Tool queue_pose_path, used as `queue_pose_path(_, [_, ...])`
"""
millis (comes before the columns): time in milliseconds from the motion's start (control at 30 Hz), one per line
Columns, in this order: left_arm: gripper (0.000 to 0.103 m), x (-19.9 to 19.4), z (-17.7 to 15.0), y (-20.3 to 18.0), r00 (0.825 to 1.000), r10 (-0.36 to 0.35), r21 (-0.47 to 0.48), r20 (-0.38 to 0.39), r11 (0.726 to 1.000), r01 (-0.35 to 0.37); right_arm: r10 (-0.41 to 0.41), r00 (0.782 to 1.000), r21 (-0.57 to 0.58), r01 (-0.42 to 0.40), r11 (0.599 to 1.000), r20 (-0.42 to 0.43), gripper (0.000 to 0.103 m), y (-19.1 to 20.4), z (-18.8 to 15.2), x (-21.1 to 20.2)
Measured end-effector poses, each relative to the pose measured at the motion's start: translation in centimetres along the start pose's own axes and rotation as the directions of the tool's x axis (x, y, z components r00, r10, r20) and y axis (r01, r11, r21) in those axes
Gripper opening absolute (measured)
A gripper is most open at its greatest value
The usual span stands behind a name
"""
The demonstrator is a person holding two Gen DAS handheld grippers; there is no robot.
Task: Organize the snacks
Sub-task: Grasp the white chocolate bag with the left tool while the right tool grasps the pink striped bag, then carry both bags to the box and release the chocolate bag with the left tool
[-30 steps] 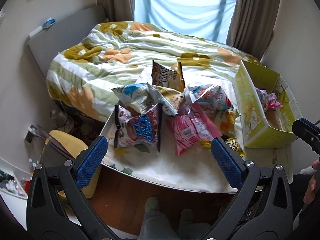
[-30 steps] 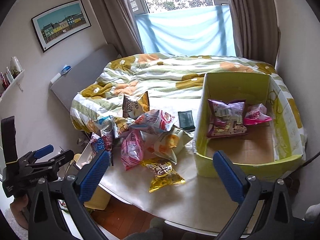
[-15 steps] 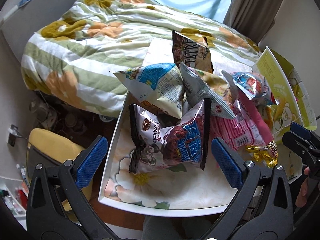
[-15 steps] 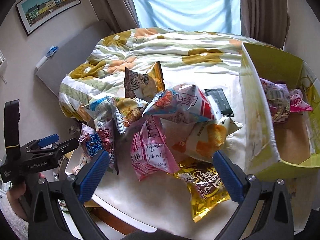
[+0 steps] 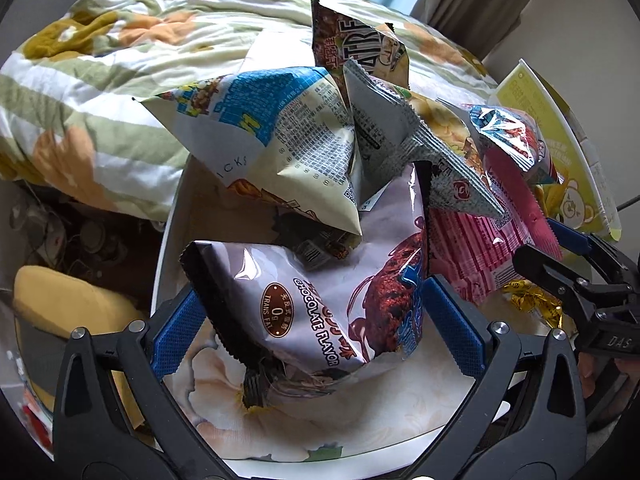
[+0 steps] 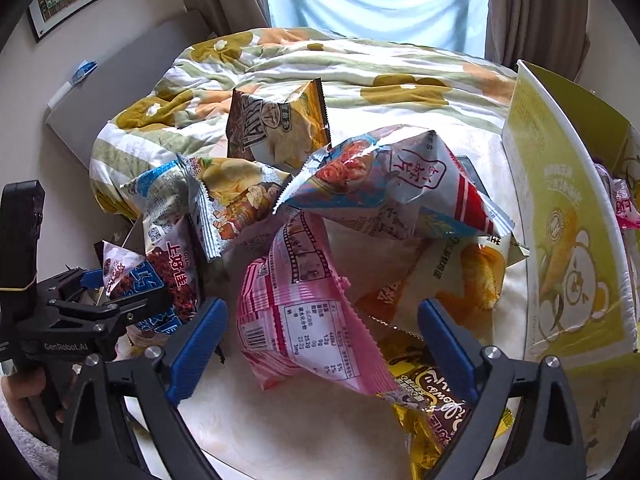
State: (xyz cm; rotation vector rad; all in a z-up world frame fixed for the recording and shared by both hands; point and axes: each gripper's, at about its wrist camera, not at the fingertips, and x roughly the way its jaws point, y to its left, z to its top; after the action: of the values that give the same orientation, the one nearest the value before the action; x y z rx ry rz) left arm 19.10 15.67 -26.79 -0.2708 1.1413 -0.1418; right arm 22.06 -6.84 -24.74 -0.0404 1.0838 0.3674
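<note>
Right wrist view: the right gripper [image 6: 320,344] straddles the pink crinkled foil snack bag [image 6: 304,312], jaws closing, not yet pinching; bag runs near-to-far; the left gripper [image 5: 316,332], spread, brackets the chocolate-flavour silver bag [image 5: 312,300].

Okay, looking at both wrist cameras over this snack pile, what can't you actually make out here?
- Inside of the yellow box: in the right wrist view its near wall hides the contents; the picture's edge cuts it off.
- Gold packet: the pink packet covers its upper part.
- Chocolate cookie bag: in the left wrist view, whether the left gripper's fingers touch it is unclear.
- Small print on the packets: too small.
</note>
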Motion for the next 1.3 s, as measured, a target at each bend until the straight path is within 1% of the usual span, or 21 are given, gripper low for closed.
queue_pose_path(67, [0.101,0.4,-0.2,0.0,1.000,-0.022,0.009,-0.014,1.000,0.022,-0.001,1.000,-0.009,0.001,1.000,-0.005,0.090,0.2,0.1,0.4])
queue_pose_path(100, [0.097,0.5,-0.4,-0.1,0.999,-0.033,0.012,-0.019,0.999,0.033,0.001,1.000,-0.012,-0.001,1.000,-0.006,0.090,0.3,0.1,0.6])
queue_pose_path(167, [0.078,0.6,-0.7,0.0,0.997,-0.072,0.012,-0.031,0.997,0.072,-0.001,1.000,-0.017,0.001,1.000,-0.007,0.090,0.4,0.0,0.8])
queue_pose_path(200, [0.077,0.6,-0.7,0.0,0.996,-0.079,0.008,-0.031,0.997,0.080,-0.003,1.000,-0.018,0.003,1.000,-0.008,0.089,0.5,0.0,0.9])
queue_pose_path(267, [0.075,0.4,-0.8,0.1,0.997,-0.072,0.017,-0.030,0.997,0.073,-0.001,1.000,-0.019,0.001,1.000,-0.010,0.089,0.4,-0.1,1.1])
queue_pose_path(500, [0.073,0.1,-1.1,0.0,0.998,-0.066,0.026,-0.022,0.997,0.066,0.003,1.000,-0.050,-0.004,0.999,-0.018,0.089,0.8,-0.2,2.1])
queue_pose_path(733, [0.071,-0.9,-2.1,-0.2,0.999,-0.036,0.041,-0.011,0.998,0.037,0.041,0.999,-0.056,-0.042,0.998,-0.023,0.085,1.0,-0.1,3.2])
queue_pose_path(767, [0.071,-1.0,-2.1,-0.2,0.999,-0.036,0.039,-0.009,0.999,0.036,0.049,0.998,-0.053,-0.051,0.997,-0.025,0.083,1.0,-0.1,3.3])
queue_pose_path(833, [0.071,-1.2,-2.2,-0.3,1.000,-0.031,0.036,-0.005,0.999,0.031,0.082,0.996,-0.047,-0.083,0.995,-0.032,0.070,1.0,-0.1,3.4])
queue_pose_path(900, [0.071,-1.5,-2.3,-0.5,1.000,-0.025,0.035,0.001,0.999,0.025,0.091,0.995,-0.049,-0.092,0.995,-0.030,0.064,1.2,-0.2,3.3])
queue_pose_path(967, [0.071,-1.9,-2.4,-0.6,1.000,-0.023,0.033,0.008,0.999,0.023,0.084,0.996,-0.058,-0.085,0.995,-0.028,0.061,1.4,-0.4,2.9])
queue_pose_path(1000, [0.071,-2.0,-2.4,-0.8,1.000,-0.020,0.031,0.011,0.999,0.020,0.087,0.996,-0.058,-0.088,0.994,-0.027,0.057,1.3,-0.5,2.7])
queue_pose_path(1133, [0.071,-2.9,-2.6,-1.5,1.000,-0.012,0.023,0.025,1.000,0.011,0.090,0.995,-0.051,-0.092,0.995,-0.029,0.054,1.1,-1.1,1.9])
queue_pose_path(1300, [0.071,-4.3,-3.1,-2.6,0.999,0.012,0.019,0.043,1.000,-0.013,0.119,0.992,-0.016,-0.119,0.993,-0.029,0.053,0.4,-2.0,0.4])
